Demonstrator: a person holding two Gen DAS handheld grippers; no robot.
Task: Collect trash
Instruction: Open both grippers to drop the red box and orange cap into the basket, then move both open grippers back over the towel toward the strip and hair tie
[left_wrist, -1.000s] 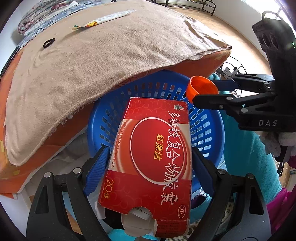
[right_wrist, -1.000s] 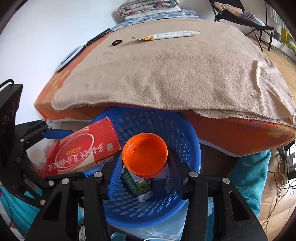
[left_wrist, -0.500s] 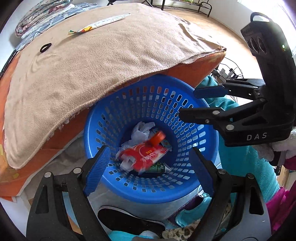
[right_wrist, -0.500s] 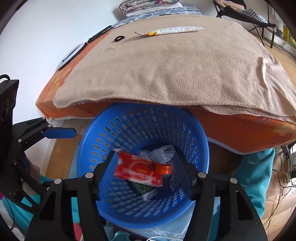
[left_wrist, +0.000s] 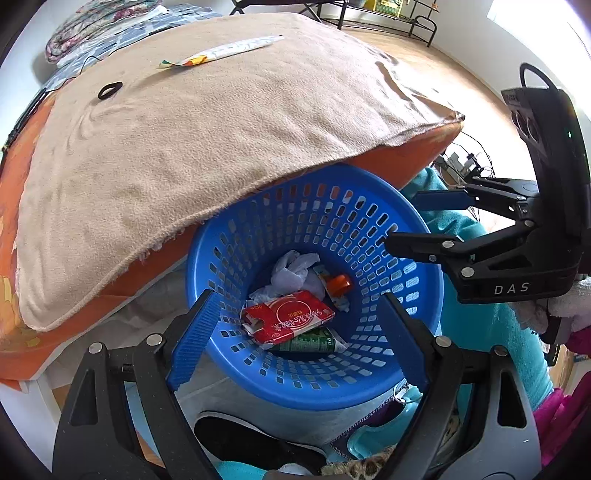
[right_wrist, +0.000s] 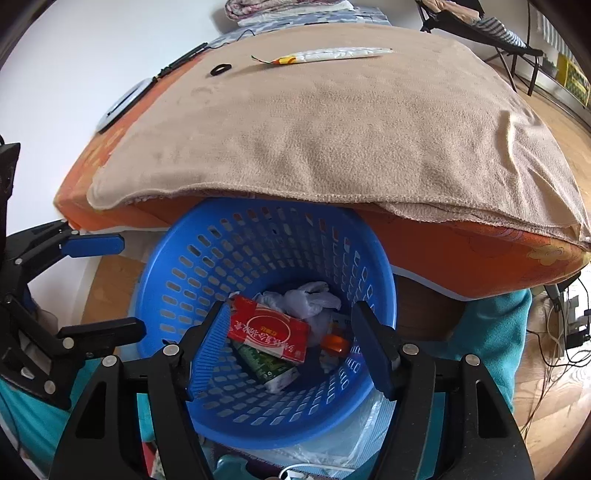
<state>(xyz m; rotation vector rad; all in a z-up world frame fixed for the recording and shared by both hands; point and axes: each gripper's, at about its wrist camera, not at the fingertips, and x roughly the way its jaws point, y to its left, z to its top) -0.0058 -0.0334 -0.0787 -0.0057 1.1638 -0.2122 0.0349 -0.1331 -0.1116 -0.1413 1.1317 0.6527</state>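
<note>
Both pieces of trash have dropped since a second ago: the red box (left_wrist: 286, 320) and the orange cap (left_wrist: 339, 284) are now lying at the bottom of the blue basket (left_wrist: 413, 332), atop crumpled white plastic (left_wrist: 291, 271) and a green carton (left_wrist: 310, 343). On the left, the left gripper (left_wrist: 295, 343) is hanging wide open and empty above the basket, touching nothing. On the right, the right gripper (right_wrist: 291, 354) is gaping just as wide, also empty. Up on the bed's beige blanket (right_wrist: 332, 122), a long wrapper (right_wrist: 332, 55) and a black ring (right_wrist: 220, 69) are waiting; reaching for them risks snagging the blanket or knocking the basket rim.
</note>
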